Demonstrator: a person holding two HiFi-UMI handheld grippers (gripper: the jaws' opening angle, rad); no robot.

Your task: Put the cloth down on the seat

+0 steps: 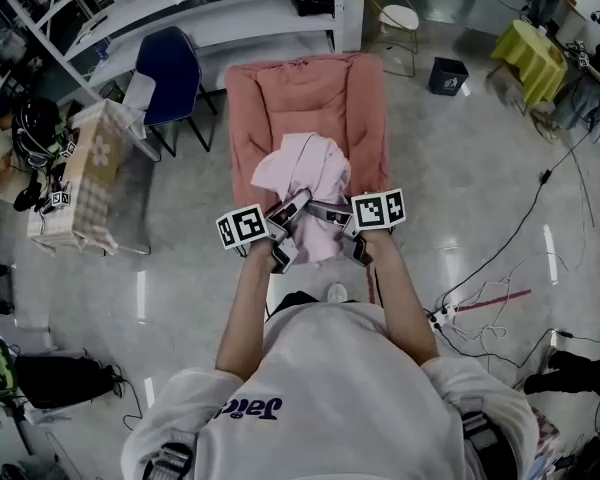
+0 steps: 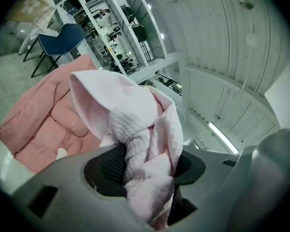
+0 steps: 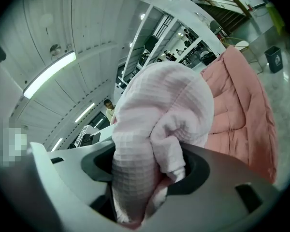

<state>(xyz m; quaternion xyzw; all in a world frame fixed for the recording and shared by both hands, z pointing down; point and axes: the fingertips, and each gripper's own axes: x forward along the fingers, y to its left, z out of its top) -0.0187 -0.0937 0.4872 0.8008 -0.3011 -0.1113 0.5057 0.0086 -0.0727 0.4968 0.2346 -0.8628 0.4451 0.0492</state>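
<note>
A pale pink waffle cloth [image 1: 305, 180] hangs bunched just above the front of the salmon-pink padded seat [image 1: 280, 98]. In the head view my left gripper [image 1: 292, 210] and right gripper [image 1: 330, 214] meet at the cloth's near edge, each shut on a fold of it. The left gripper view has the cloth [image 2: 135, 129] wedged between the jaws of the left gripper [image 2: 142, 170], with the seat [image 2: 43, 120] behind it. In the right gripper view a thick roll of cloth [image 3: 159, 110] fills the right gripper [image 3: 147, 170], and the seat [image 3: 241, 115] lies to the right.
A blue chair [image 1: 170, 63] and white shelving [image 1: 230, 8] stand behind the seat. A small table with a patterned cover [image 1: 85, 173] is at the left. A dark bin [image 1: 447, 75] and floor cables [image 1: 490, 298] are at the right.
</note>
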